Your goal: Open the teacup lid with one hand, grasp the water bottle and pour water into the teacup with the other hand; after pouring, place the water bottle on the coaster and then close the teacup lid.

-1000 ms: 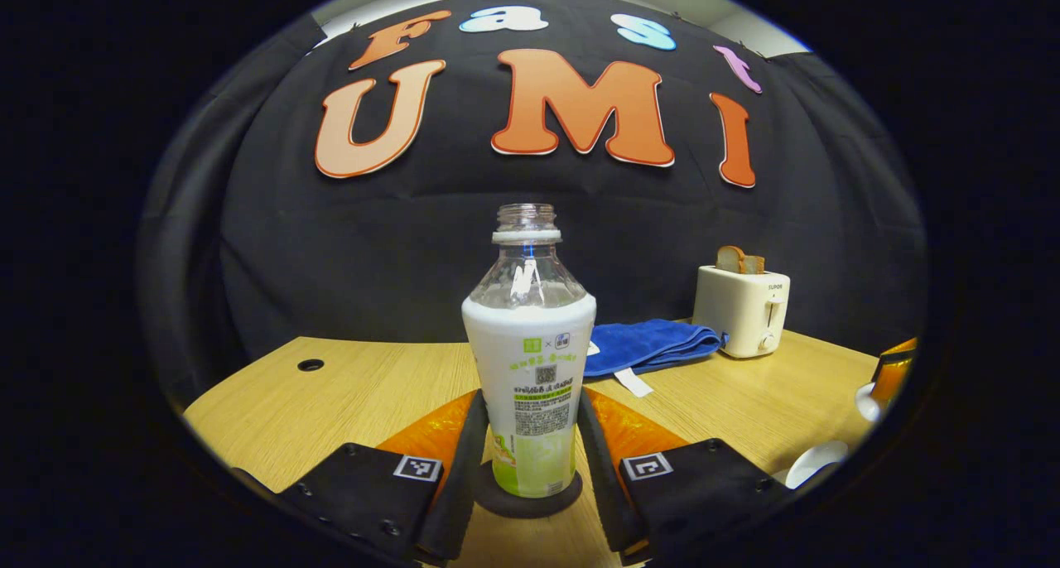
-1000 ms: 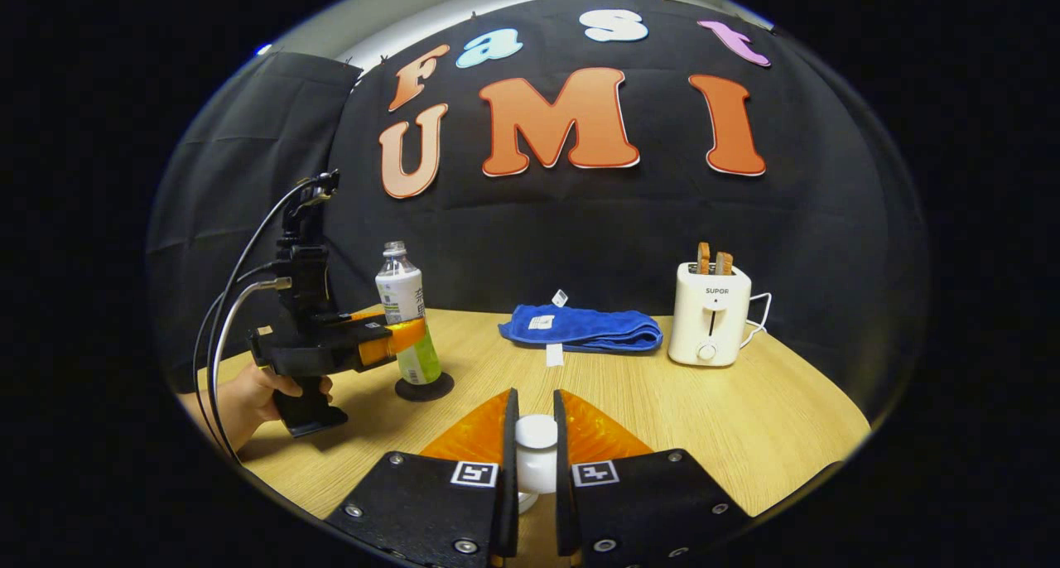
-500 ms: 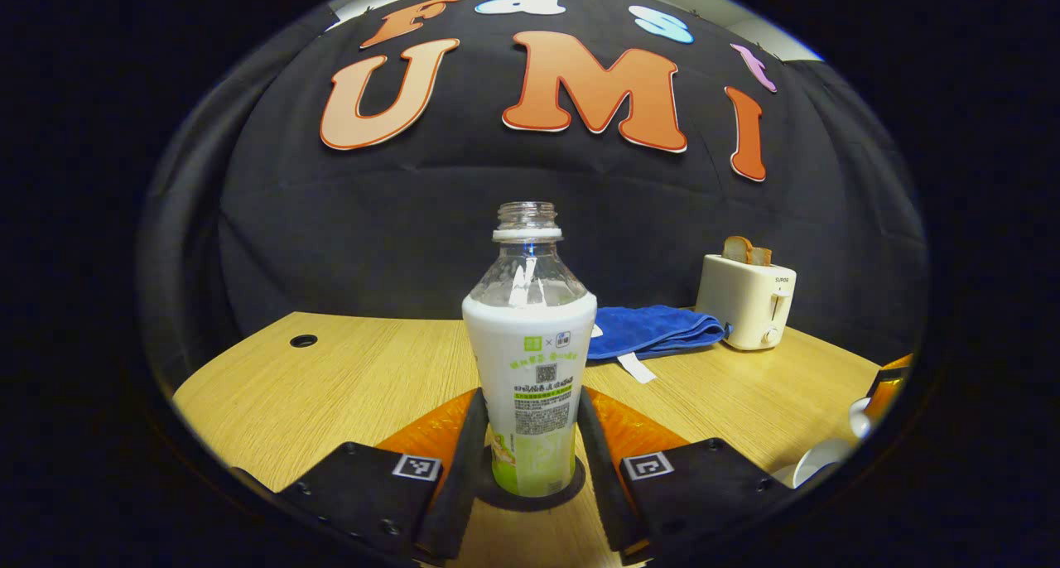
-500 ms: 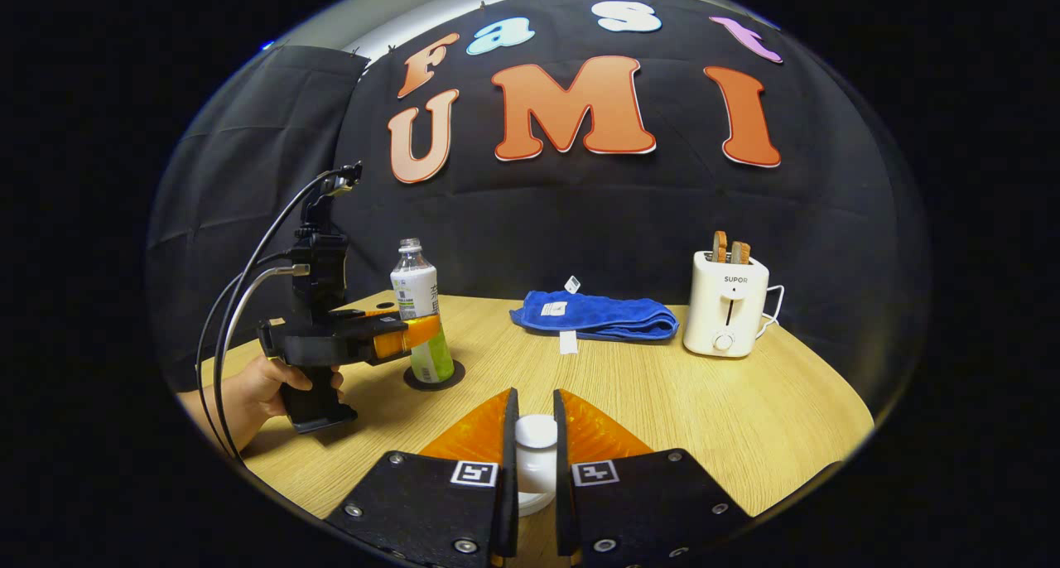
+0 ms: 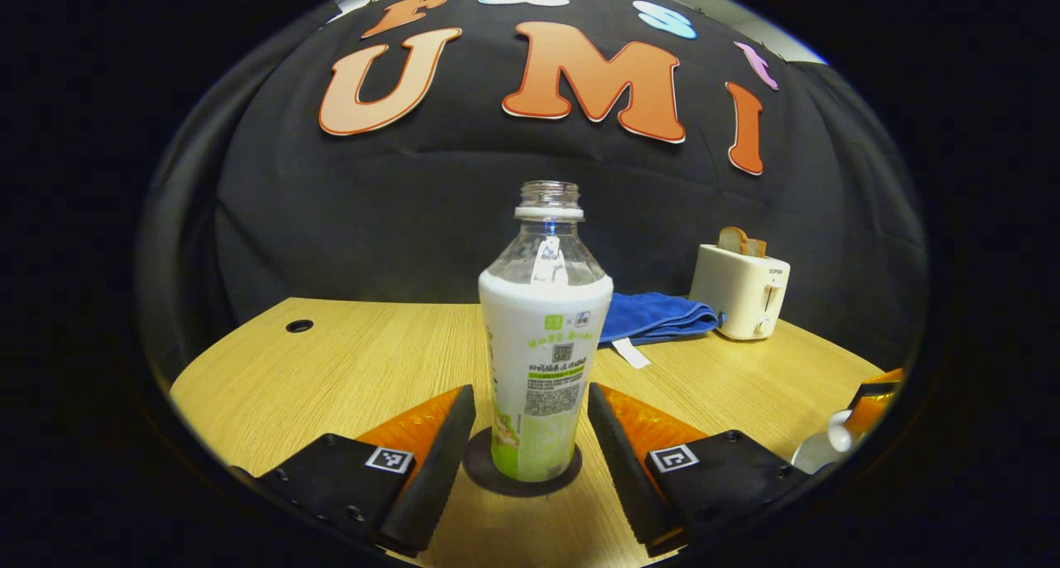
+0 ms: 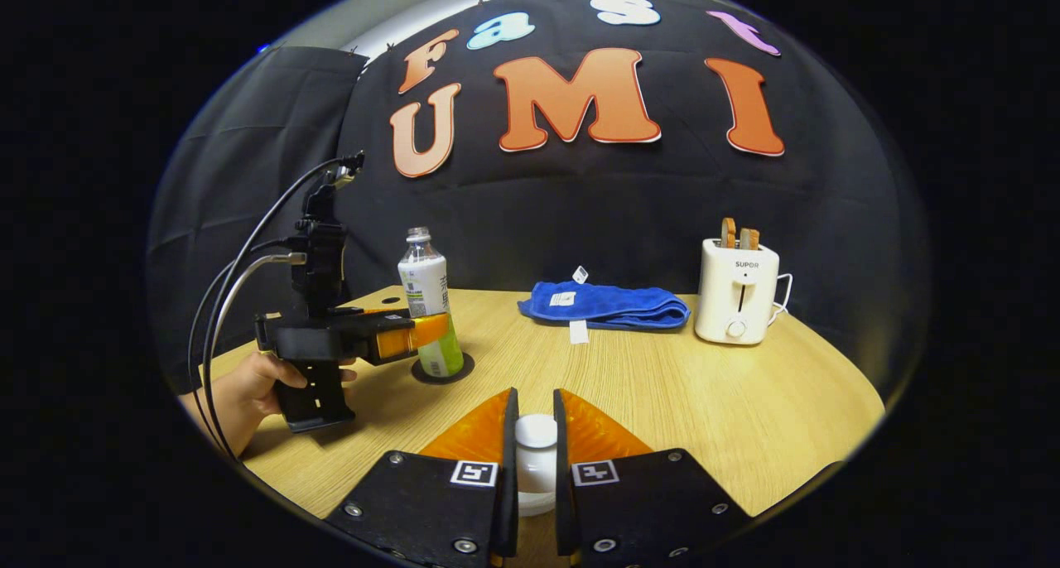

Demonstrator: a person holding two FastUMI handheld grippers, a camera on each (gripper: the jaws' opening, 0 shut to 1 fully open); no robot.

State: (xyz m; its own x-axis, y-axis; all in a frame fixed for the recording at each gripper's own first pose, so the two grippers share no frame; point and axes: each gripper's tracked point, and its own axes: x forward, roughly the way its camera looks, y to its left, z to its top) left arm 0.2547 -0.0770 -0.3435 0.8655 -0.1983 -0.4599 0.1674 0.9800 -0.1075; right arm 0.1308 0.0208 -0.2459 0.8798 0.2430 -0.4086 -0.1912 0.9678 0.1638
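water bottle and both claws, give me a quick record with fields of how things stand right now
water bottle: upright on the dark coaster, cap off
left claw: open, one finger each side of the bottle, gaps showing
right claw: shut on the white lid knob
table: blue towel, white toaster with bread at the back

Left tool point(image 5: 530, 435) level, fingers spread apart, right tool point(image 6: 531, 469) level, fingers closed, hand point(image 6: 257, 383) gripping handle

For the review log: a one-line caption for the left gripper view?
Open left gripper flanking the uncapped water bottle standing upright on its dark coaster.
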